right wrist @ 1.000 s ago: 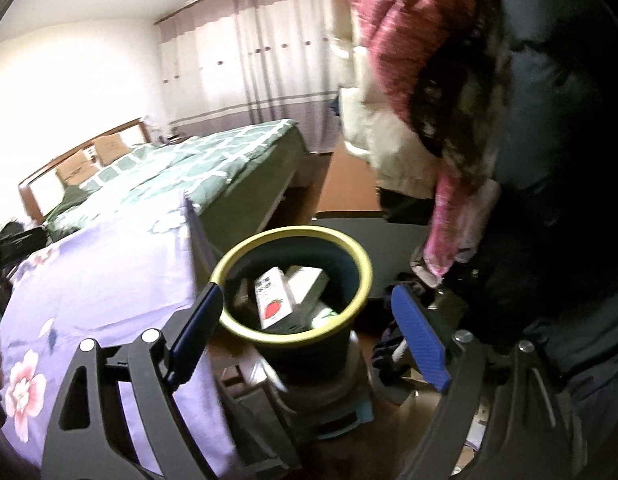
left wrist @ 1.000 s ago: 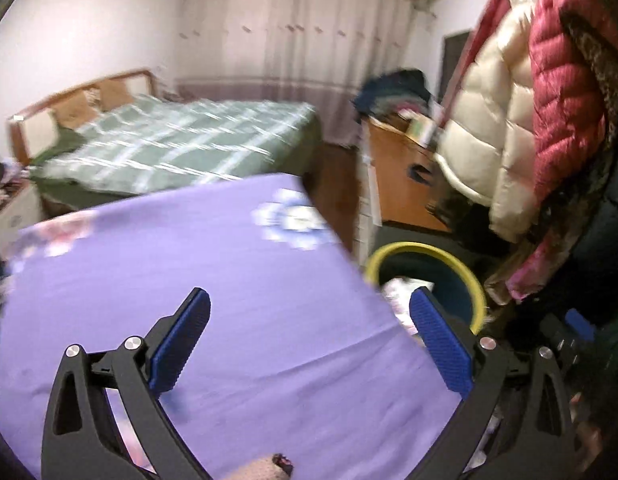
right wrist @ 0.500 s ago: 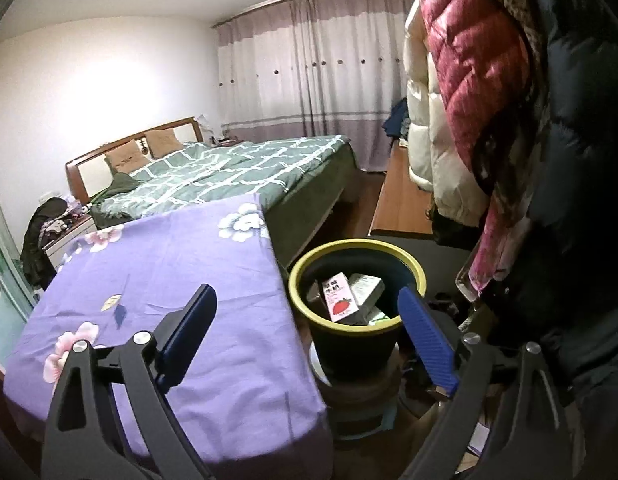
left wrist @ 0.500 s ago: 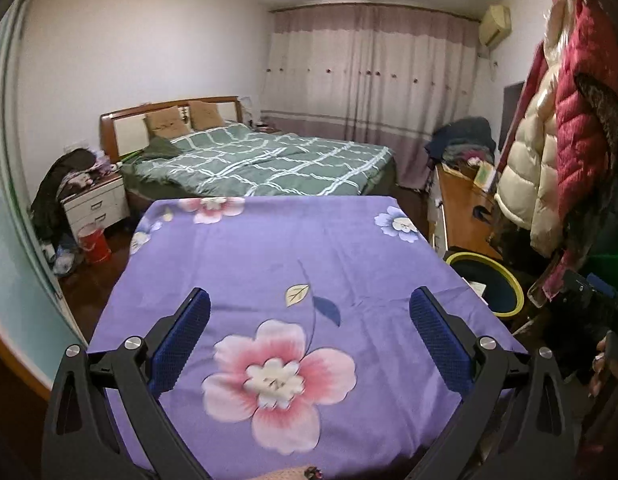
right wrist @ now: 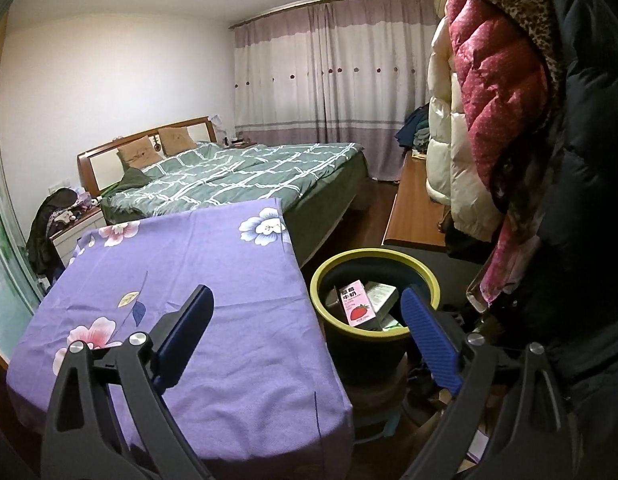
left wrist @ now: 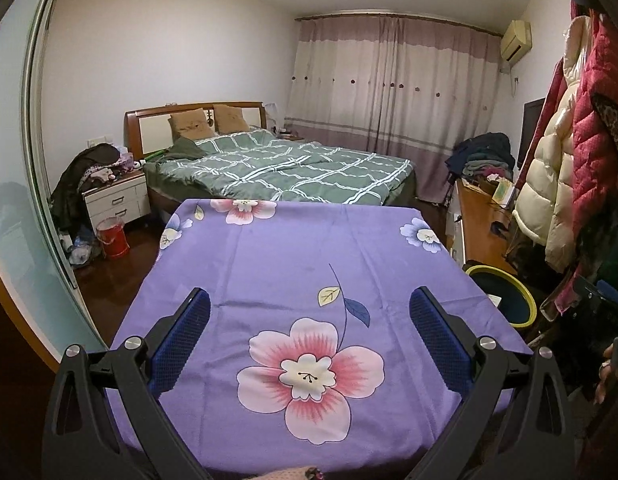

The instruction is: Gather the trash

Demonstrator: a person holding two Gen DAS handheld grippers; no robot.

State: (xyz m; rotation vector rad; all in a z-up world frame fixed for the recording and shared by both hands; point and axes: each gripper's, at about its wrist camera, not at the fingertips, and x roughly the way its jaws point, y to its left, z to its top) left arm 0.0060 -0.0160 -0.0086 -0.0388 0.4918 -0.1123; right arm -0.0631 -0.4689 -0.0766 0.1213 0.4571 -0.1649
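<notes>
Both tools are empty. The left hand-held gripper hangs over the purple flowered cloth covering the surface, jaws spread wide with nothing between them. The right hand-held gripper has just been opening its jaws, which also stand spread and empty, straddling the cloth edge and the bin. The bin sits just beside the surface's corner, likely so trash can go straight in. The trash lies inside it: a pink carton and other boxes. No trash shows on the cloth, so collection appears complete.
</notes>
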